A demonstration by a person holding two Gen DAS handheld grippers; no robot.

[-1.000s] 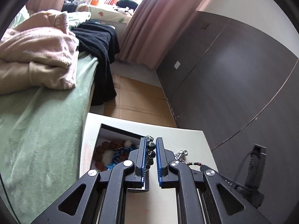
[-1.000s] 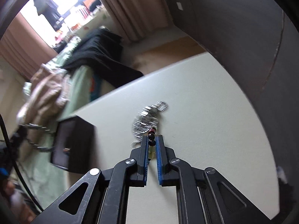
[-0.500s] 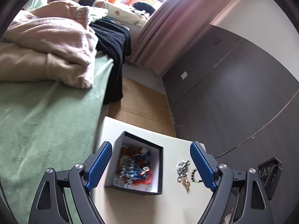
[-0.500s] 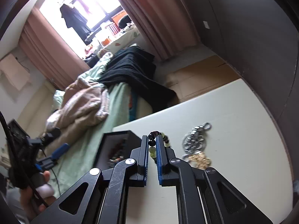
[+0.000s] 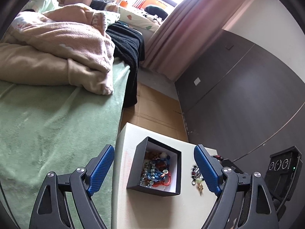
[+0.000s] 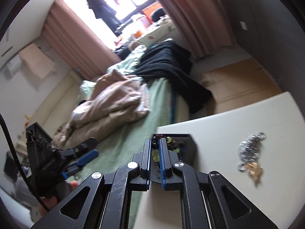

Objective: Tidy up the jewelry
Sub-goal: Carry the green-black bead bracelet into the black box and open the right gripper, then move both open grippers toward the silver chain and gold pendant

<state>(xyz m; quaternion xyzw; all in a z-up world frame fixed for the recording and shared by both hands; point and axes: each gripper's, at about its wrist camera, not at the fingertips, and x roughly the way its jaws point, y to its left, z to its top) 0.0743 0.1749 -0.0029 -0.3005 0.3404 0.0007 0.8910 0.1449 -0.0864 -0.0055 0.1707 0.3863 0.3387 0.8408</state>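
White table [image 5: 152, 210], right gripper [image 6: 154, 152] pinching bracelet [image 6: 155, 153]

A lived-in bedroom at home: a bed [image 5: 57, 126] with a green sheet, rumpled pink blanket [image 5: 63, 38] and black knit throw [image 6: 171, 66], pink curtains [image 5: 183, 30] at a bright window [image 6: 122, 0], wood-pattern floor [image 5: 158, 106].

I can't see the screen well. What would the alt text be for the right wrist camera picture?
The right gripper is shut on a beaded bracelet of dark and green beads, held over a black jewelry box on a white table. A silver and gold jewelry pile lies on the table to the right; a bed with blankets is behind.
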